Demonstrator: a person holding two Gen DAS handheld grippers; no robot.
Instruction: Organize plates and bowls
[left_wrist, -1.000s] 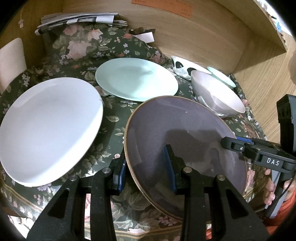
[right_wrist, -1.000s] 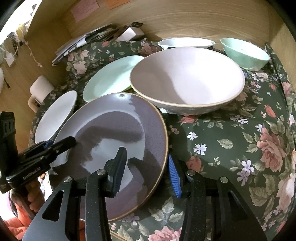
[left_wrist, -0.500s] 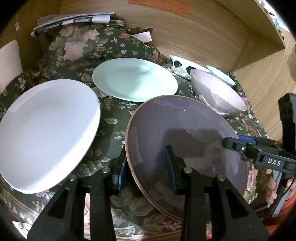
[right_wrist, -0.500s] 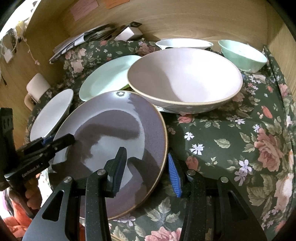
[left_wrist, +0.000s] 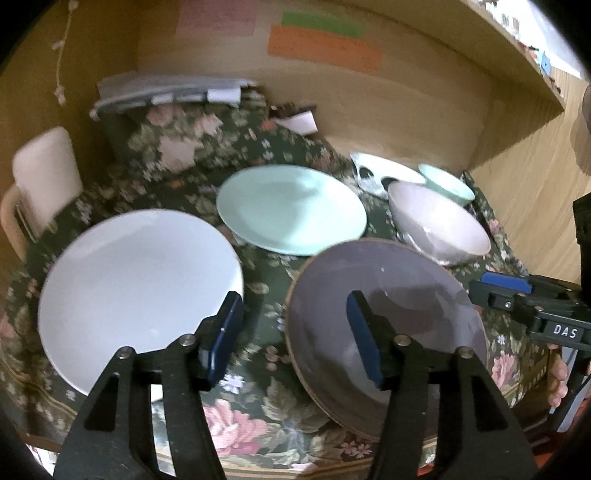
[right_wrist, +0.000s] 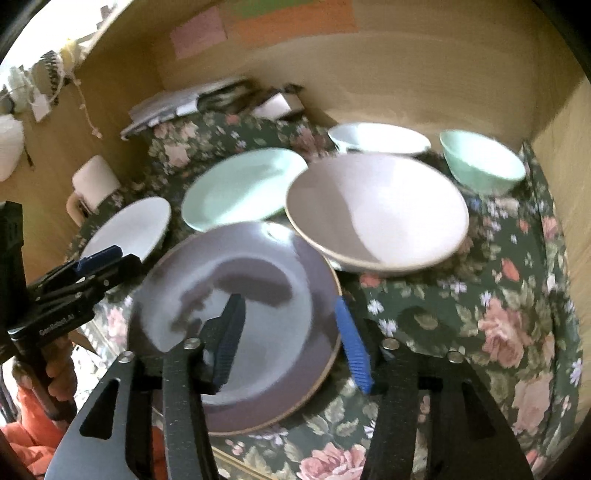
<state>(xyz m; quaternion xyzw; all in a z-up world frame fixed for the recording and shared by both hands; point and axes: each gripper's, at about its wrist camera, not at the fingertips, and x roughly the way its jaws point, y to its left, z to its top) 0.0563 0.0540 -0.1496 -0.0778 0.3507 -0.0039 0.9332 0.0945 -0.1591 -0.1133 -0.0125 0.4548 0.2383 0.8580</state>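
Note:
A grey-purple plate (left_wrist: 402, 306) (right_wrist: 258, 295) lies at the table's near edge. My left gripper (left_wrist: 291, 332) is open, its jaws straddling the plate's left rim with clear gaps. My right gripper (right_wrist: 290, 338) is open and straddles the plate's right rim the same way. A white plate (left_wrist: 136, 291) (right_wrist: 129, 229) lies to the left. A mint plate (left_wrist: 291, 208) (right_wrist: 240, 184) lies behind. A pale pink bowl (left_wrist: 439, 229) (right_wrist: 376, 210), a white patterned bowl (left_wrist: 380, 175) (right_wrist: 376, 138) and a mint bowl (left_wrist: 447, 182) (right_wrist: 484, 162) stand at the back right.
A dark floral cloth (right_wrist: 498, 314) covers the table. Wooden walls (left_wrist: 406, 103) close the back and right. A stack of papers (left_wrist: 166, 92) lies at the back left. A cream chair back (left_wrist: 40, 173) stands at the left.
Both grippers opened and let go of the grey-purple plate, which now rests on the cloth. Both cameras pulled back and up a little.

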